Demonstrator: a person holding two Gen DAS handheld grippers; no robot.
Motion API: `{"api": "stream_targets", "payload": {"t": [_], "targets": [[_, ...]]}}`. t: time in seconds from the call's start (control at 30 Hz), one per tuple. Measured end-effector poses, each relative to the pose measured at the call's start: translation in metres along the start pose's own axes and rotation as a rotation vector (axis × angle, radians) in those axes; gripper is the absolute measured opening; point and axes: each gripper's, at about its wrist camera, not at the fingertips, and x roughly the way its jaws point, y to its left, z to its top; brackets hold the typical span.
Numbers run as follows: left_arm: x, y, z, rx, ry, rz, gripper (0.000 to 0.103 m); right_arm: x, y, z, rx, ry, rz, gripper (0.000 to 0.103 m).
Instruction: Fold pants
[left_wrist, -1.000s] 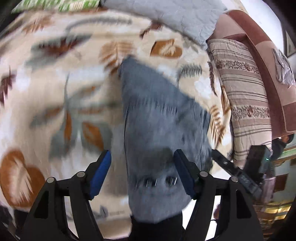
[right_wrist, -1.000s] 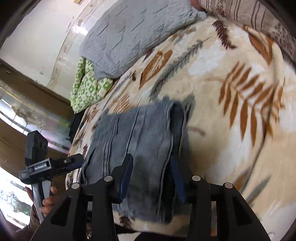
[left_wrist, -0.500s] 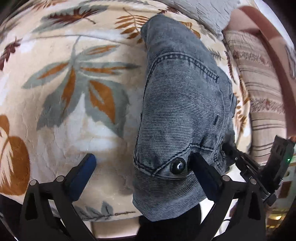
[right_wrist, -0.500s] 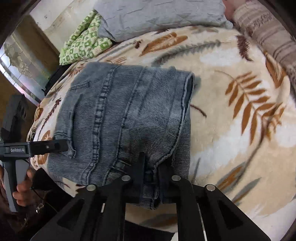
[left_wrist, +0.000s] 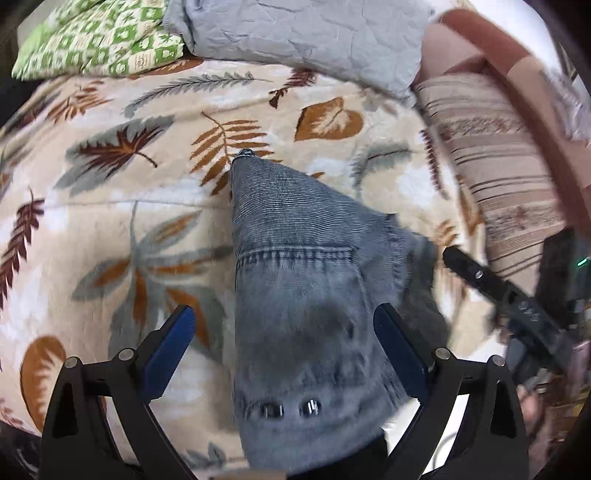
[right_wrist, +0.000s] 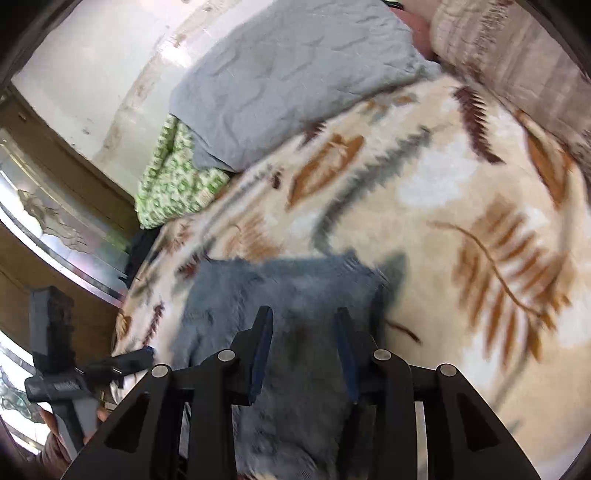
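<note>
Left claw (left_wrist: 283, 347): matte black frame, two angular arms with triangular cut-outs. Inner faces of the fingers (left_wrist: 168, 345) padded in deep blue. Round silver screw heads at the arm joints, two per side.

Right claw (right_wrist: 303, 349): same black frame, same triangular cut-outs, four silver screw heads across the linkage. Blue pads (right_wrist: 260, 354) line the inner finger faces, thin and seen edge-on.

Right wrist view, 8 o'clock: the other unit from outside — black boxy camera block on top, black bar with small white lettering (unreadable), pale grey handle. Bare skin of the gripping hand (right_wrist: 50, 430) below; blurred.

Left wrist view, 3 o'clock: black bar with silver screws, small green light.
</note>
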Motion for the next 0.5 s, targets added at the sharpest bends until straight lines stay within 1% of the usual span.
{"api": "stream_targets", "payload": {"t": [0.07,0.1,0.13,0.2,0.23,0.3,0.33,0.37,0.47,0.5], "targets": [[0.022,-0.005,-0.001,0.029,0.020,0.069,0.098,0.020,0.005,0.003,-0.028,0.031,-0.027,0.036],[0.034,-0.005,-0.003,0.039,0.028,0.090,0.098,0.029,0.004,0.003,-0.041,0.051,-0.051,0.036],[0.041,-0.005,-0.004,0.030,0.034,0.089,0.098,0.043,0.001,0.001,-0.064,0.084,-0.105,0.036],[0.046,0.002,-0.005,-0.016,0.047,0.049,0.098,0.056,-0.008,-0.005,-0.067,0.118,-0.126,0.035],[0.046,0.003,-0.004,-0.024,0.054,0.041,0.098,0.059,-0.012,-0.006,-0.055,0.122,-0.115,0.035],[0.043,0.003,-0.003,-0.014,0.056,0.041,0.098,0.056,-0.016,-0.005,-0.039,0.123,-0.101,0.036],[0.041,0.001,-0.003,-0.001,0.050,0.052,0.098,0.051,-0.015,-0.002,-0.032,0.123,-0.093,0.039],[0.038,-0.001,-0.003,0.011,0.044,0.062,0.098,0.047,-0.014,-0.002,-0.028,0.118,-0.089,0.039],[0.032,-0.006,-0.006,0.026,0.029,0.079,0.098,0.026,-0.019,0.001,0.004,0.088,-0.070,0.040],[0.031,-0.007,-0.006,0.023,0.030,0.079,0.098,0.018,-0.024,0.002,0.028,0.078,-0.073,0.042]]}}
